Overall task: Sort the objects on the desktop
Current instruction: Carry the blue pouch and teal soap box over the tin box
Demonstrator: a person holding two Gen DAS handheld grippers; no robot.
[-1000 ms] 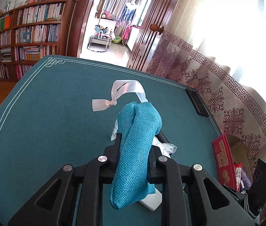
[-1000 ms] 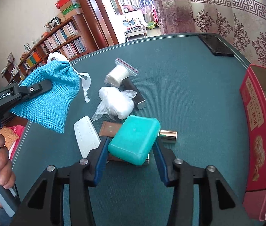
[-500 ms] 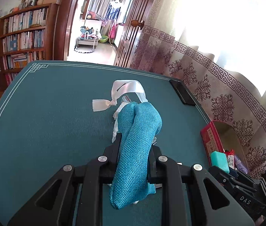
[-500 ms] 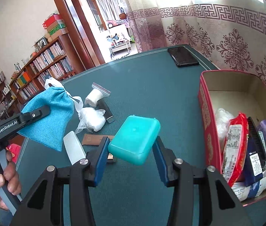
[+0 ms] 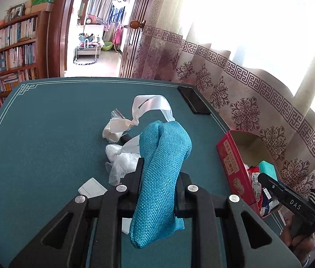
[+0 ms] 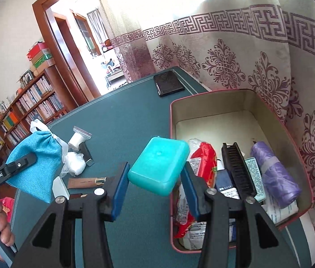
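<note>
My left gripper point(image 5: 157, 169) is shut on a blue woven pouch point(image 5: 162, 174) with a white ribbon point(image 5: 150, 107), held above the green table; the pouch also shows in the right wrist view point(image 6: 34, 163). My right gripper point(image 6: 155, 174) is shut on a teal plastic case point(image 6: 159, 165), held at the left rim of the red box point(image 6: 171, 134). The box holds a black comb point(image 6: 238, 169), a purple roll point(image 6: 273, 174), a red packet point(image 6: 204, 158) and other items.
On the table lie two white plastic-wrapped bundles point(image 6: 74, 166) point(image 6: 77, 138), a brown tube point(image 6: 86, 182), a white flat piece point(image 6: 60, 188) and a black phone point(image 6: 168, 83) at the far edge. A patterned curtain point(image 6: 269, 67) hangs behind the box.
My right gripper has carried the teal case to the right, from above the table items to the red box's left rim. My left gripper still holds the pouch and has swung right.
</note>
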